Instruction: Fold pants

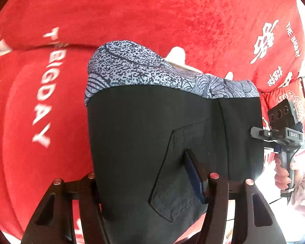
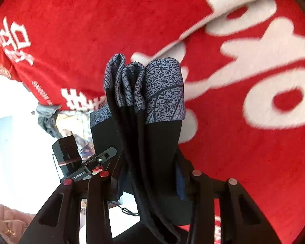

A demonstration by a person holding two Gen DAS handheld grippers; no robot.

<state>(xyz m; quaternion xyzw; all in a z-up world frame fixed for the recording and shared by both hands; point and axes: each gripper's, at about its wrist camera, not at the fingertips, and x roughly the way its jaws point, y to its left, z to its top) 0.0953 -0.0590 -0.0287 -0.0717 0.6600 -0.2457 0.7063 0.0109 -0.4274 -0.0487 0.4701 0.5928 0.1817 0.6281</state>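
Over plush red cloth, both grippers clamp black, speckle-cuffed pants.

The left gripper points steeply down, its jaws closed on dark cloth. The right gripper tilts down less steeply, jaws likewise clamped on gathered fabric. A hand wraps the right gripper's handle, pale sleeve behind it.

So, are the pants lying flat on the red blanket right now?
No, the pants hang bunched between the right gripper fingers.
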